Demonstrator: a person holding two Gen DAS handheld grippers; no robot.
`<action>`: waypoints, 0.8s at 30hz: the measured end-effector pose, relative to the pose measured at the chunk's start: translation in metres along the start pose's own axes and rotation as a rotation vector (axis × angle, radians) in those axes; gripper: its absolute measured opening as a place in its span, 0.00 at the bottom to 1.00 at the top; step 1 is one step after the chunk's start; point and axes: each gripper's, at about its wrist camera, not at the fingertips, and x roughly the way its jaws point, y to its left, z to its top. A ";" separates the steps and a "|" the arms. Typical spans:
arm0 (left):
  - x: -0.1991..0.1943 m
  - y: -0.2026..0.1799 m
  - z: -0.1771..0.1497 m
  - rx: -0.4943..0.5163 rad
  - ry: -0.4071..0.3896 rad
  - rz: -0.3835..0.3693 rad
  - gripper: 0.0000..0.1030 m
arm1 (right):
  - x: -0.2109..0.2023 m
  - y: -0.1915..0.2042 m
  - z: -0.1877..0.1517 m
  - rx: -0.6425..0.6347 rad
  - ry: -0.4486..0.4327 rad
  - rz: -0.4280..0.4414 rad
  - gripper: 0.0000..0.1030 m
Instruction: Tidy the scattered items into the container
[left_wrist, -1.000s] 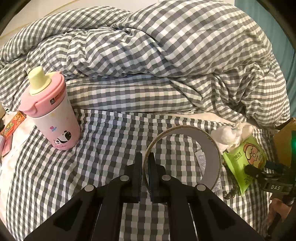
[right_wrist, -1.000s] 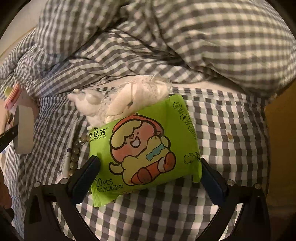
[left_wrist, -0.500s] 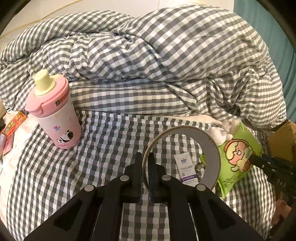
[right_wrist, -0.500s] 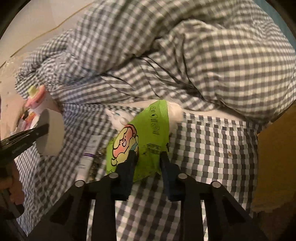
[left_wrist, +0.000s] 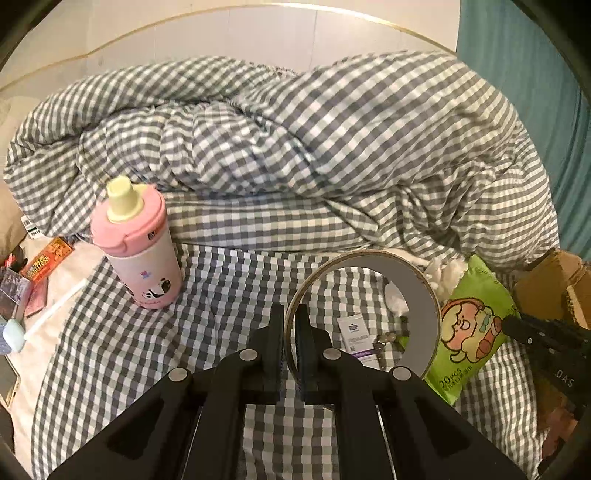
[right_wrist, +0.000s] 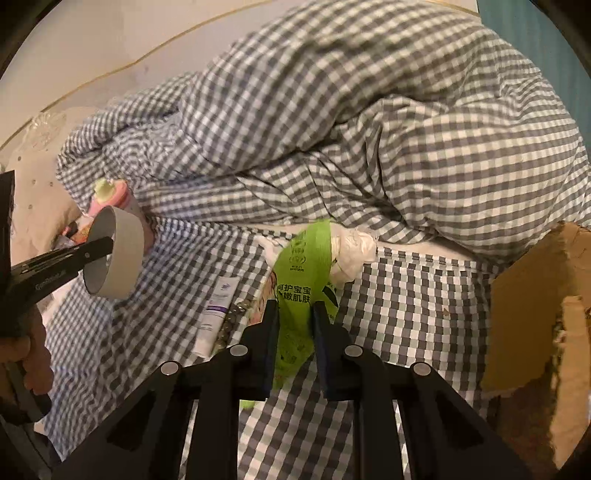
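so, checked duvet (left_wrist: 295, 147) heaped on the bed, cardboard box (right_wrist: 535, 314) at right edge. pink cup (left_wrist: 136, 243) upright on the sheet. left gripper (left_wrist: 291, 325) clamped on tape roll (left_wrist: 417, 295) rim, roll off the bed. right gripper (right_wrist: 293, 325) pinching green wipes pack (right_wrist: 303, 273), lifted. tube (right_wrist: 216, 314) lies flat beside beads (right_wrist: 229, 325).

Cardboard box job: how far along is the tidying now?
Nothing visibly boxed yet. In hand: left gripper clamps the grey tape roll; right gripper pinches the green wipes pack. Left: pink cup, white tube, beads, all outside the brown cardboard box.
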 end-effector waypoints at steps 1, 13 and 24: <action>-0.006 -0.001 0.000 0.003 -0.007 0.000 0.05 | -0.003 0.000 -0.001 0.000 -0.001 0.001 0.16; -0.067 -0.029 -0.010 0.035 -0.055 -0.038 0.05 | -0.073 0.005 -0.026 -0.020 -0.020 -0.024 0.06; -0.116 -0.053 -0.024 0.052 -0.092 -0.065 0.05 | -0.112 -0.004 -0.055 0.007 -0.017 -0.015 0.00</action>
